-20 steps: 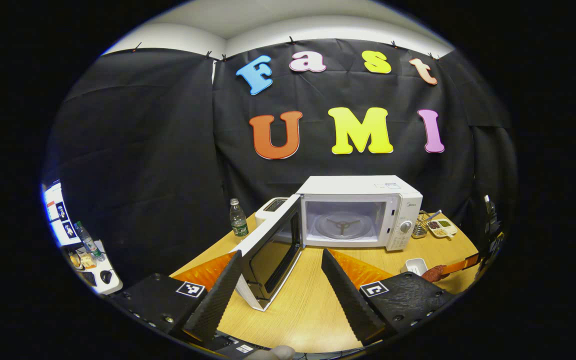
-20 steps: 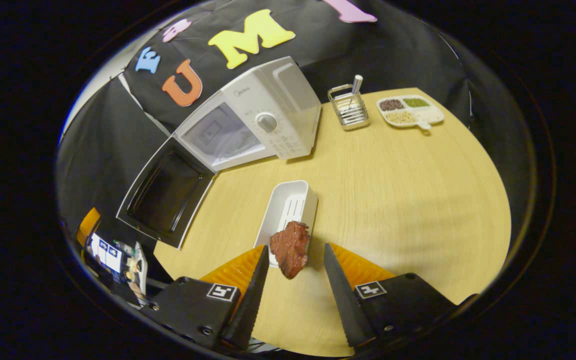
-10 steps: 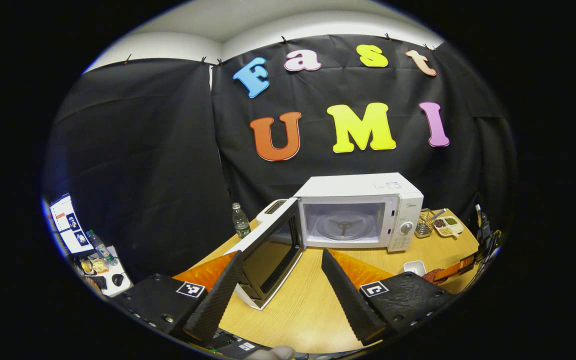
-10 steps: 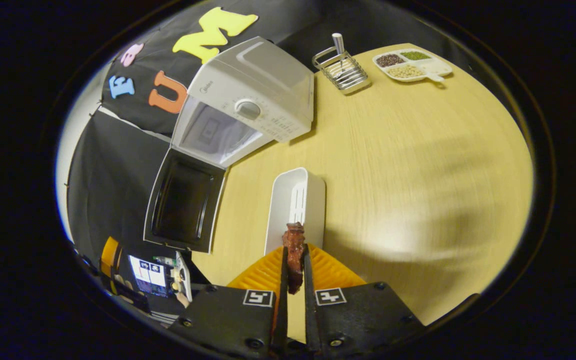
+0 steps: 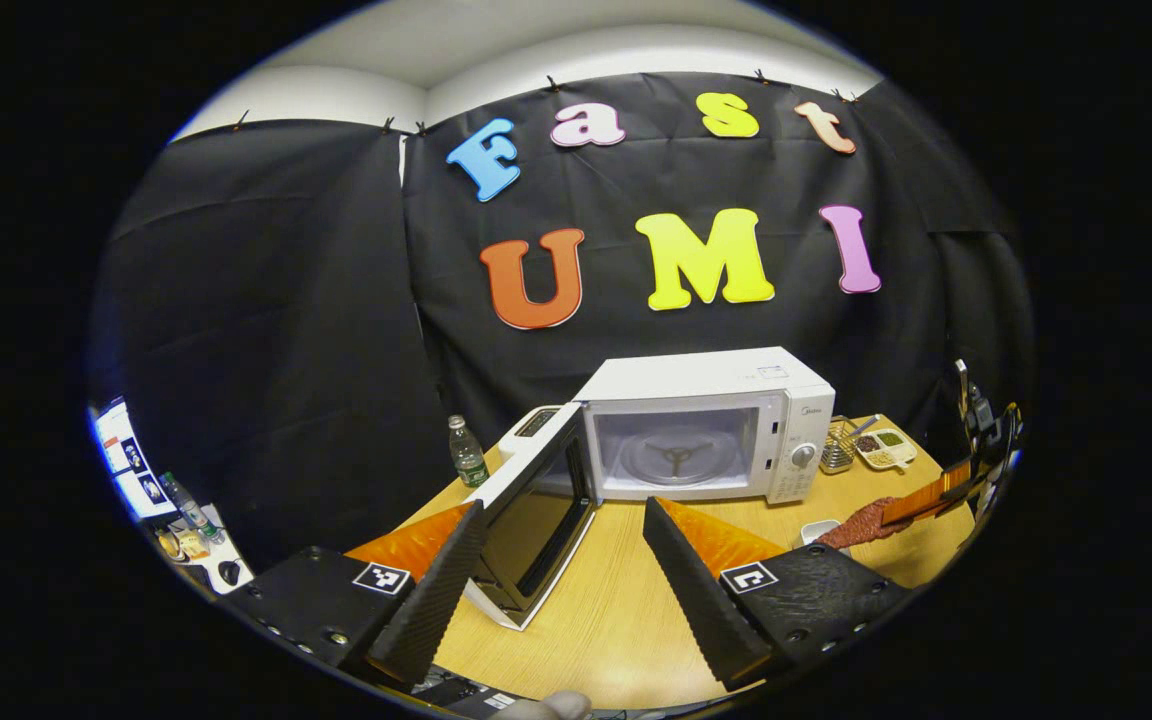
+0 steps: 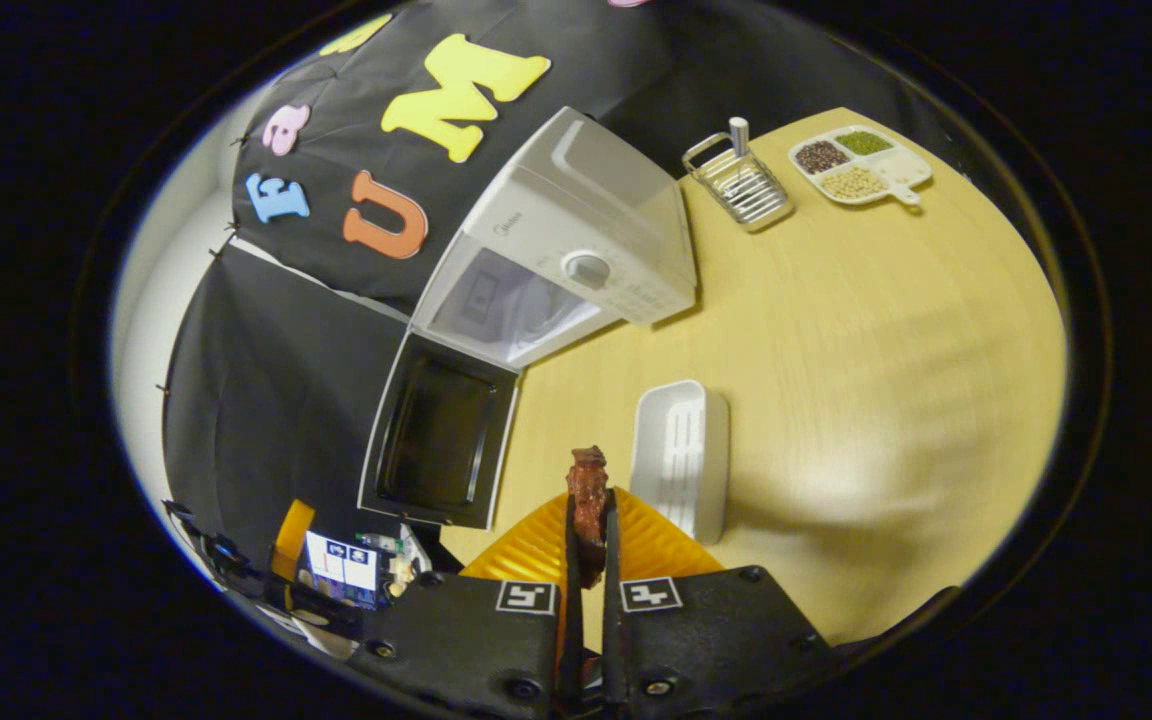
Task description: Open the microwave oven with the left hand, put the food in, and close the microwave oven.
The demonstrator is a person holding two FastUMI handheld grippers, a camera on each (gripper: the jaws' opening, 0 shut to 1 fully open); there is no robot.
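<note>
- While your left gripper point(image 5: 564, 535) hangs over the desk point(image 5: 616, 610) with its fingers spread and empty, the left gripper view shows the microwave point(image 5: 706, 425) ahead, its door point(image 5: 536, 510) swung open.
- Your right gripper point(image 6: 588, 530) in the right gripper view has its fingers clenched on the meat point(image 6: 588, 495), lifted beside the white tray point(image 6: 681, 455).

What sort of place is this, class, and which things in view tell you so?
Probably a mock kitchen set up in a recording booth: a microwave with its door open on a wooden table, a sectioned dish of beans, and black cloth for walls.
</note>
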